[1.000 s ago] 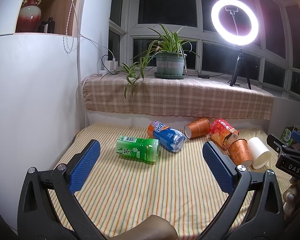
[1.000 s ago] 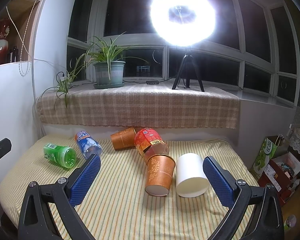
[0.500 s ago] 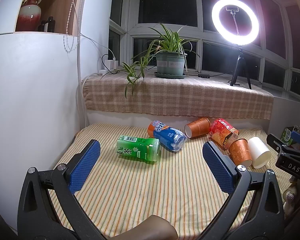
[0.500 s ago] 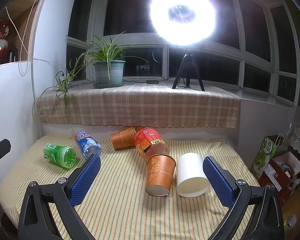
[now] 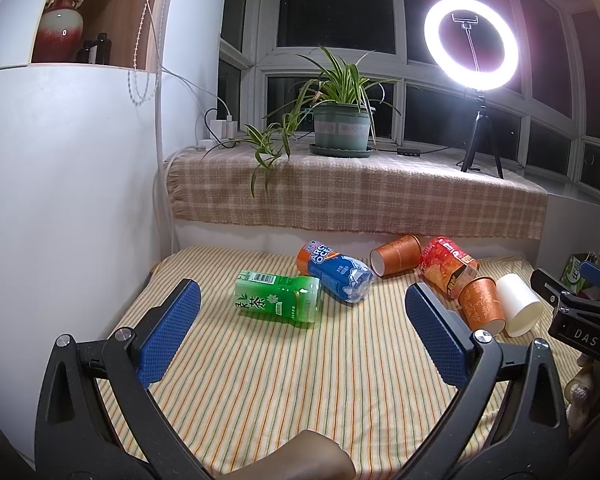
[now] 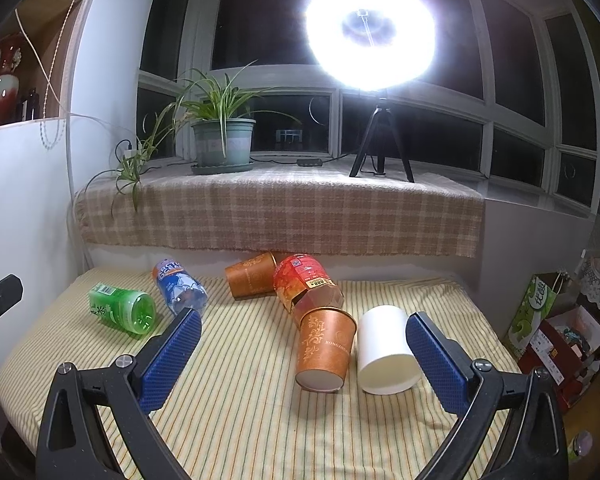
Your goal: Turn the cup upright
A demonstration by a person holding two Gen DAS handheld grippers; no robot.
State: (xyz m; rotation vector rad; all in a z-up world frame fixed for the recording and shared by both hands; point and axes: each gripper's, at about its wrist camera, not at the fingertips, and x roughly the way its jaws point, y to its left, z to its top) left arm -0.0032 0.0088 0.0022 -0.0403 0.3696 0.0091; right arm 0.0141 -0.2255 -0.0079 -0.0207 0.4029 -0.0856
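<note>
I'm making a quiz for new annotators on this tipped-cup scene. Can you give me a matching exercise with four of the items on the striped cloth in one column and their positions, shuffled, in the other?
Items:
1. white cup
2. green bottle
3. blue bottle
4. red container

Positions, as the right wrist view shows them:
A. farthest left on the striped cloth
B. lying right of the near orange cup
C. between the two orange cups
D. just right of the green bottle

Pairs: 1-B, 2-A, 3-D, 4-C
</note>
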